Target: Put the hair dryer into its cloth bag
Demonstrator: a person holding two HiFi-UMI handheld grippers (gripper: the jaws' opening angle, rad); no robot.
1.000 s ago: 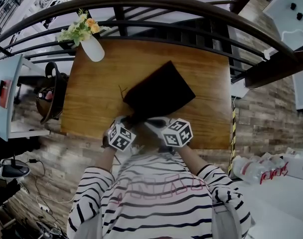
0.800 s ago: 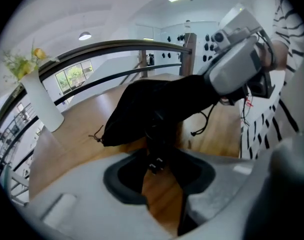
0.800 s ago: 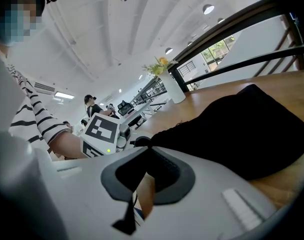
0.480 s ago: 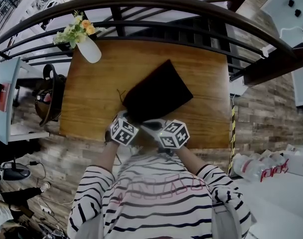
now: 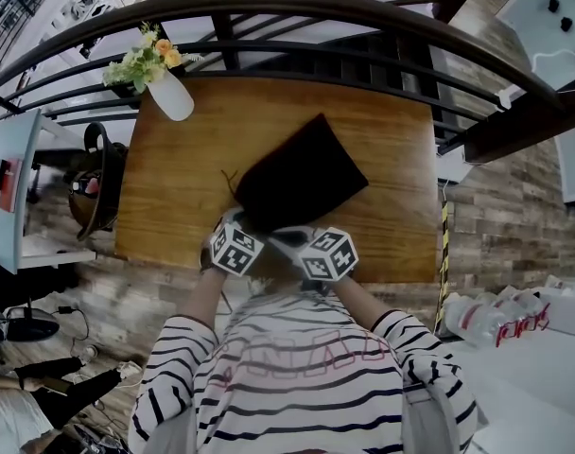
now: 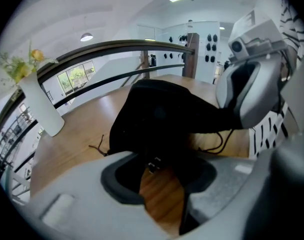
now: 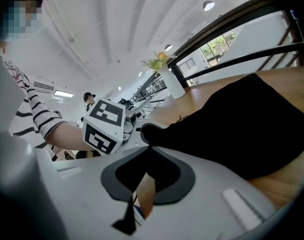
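Head view: cloth bag (image 5: 302, 173), long axis slanting up-right away from both grippers; right gripper (image 7: 143, 154) clamped on near edge, left gripper (image 6: 159, 161) just opened wider, cloth loose between jaws.

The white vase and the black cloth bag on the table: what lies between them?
Nothing: in the head view only bare wooden table separates the white vase from the black cloth bag.
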